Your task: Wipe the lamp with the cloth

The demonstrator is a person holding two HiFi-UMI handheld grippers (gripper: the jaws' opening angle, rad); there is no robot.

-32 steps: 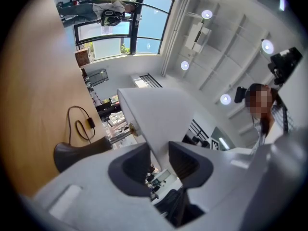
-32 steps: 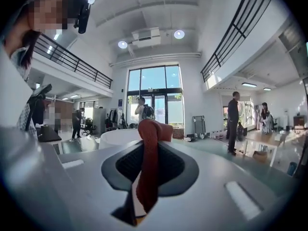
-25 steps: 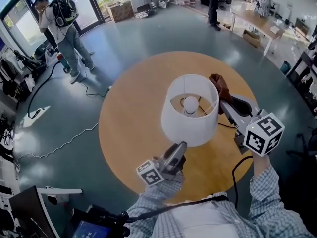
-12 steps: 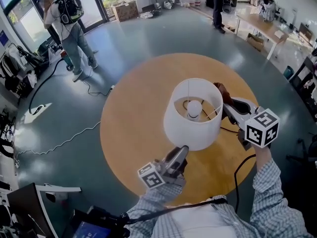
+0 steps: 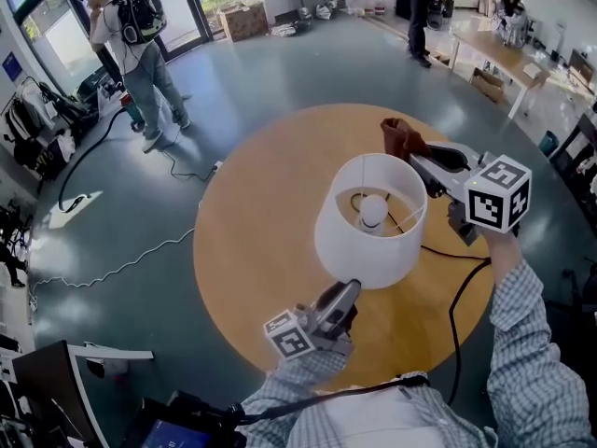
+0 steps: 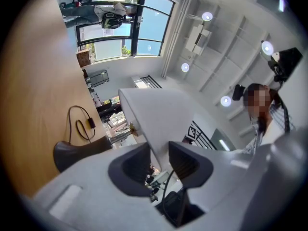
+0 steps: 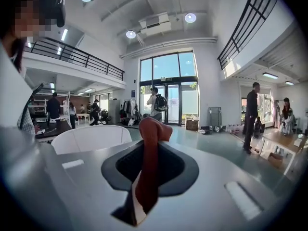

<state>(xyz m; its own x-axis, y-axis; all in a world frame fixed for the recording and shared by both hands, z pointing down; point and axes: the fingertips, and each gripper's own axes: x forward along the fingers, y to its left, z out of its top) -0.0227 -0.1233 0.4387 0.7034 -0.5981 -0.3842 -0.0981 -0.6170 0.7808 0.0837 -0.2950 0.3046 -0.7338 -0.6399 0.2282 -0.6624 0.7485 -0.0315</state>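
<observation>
1. A round wooden table (image 5: 242,250) fills the middle of the head view, standing on a grey-blue floor
2. The lamp (image 5: 366,241) stands on the table a little right of centre, seen from above, with its lit-looking round bulb (image 5: 373,210) visible inside the open top
3. The left gripper (image 5: 345,292) reaches up from 6 o'clock to the lamp's lower rim; in the left gripper view its two dark jaws stand narrow, one on each side of the thin wall of the white shade (image 6: 159,114), closed on its edge
4. The same view shows the lamp's dark base (image 6: 77,150) resting on the wood
5. The right gripper (image 5: 422,160) comes in from 3 o'clock, level with the top of the shade; its jaws are pinched on a rust-brown cloth (image 5: 396,138)
6. The cloth bunches up past the jaw tips at about 1 o'clock of the shade, just beside its upper rim; whether it touches the shade cannot be told
7. In the right gripper view the cloth stands upright between the jaws, with the shade low at 9 o'clock of it
8. A black cord (image 5: 457,287) runs across the table at 4 o'clock and off its edge
9. A person with a backpack (image 5: 140,54) stands on the floor at 11 o'clock, well apart from the table, and a pale cable (image 5: 112,269) trails across the floor at 9 o'clock
</observation>
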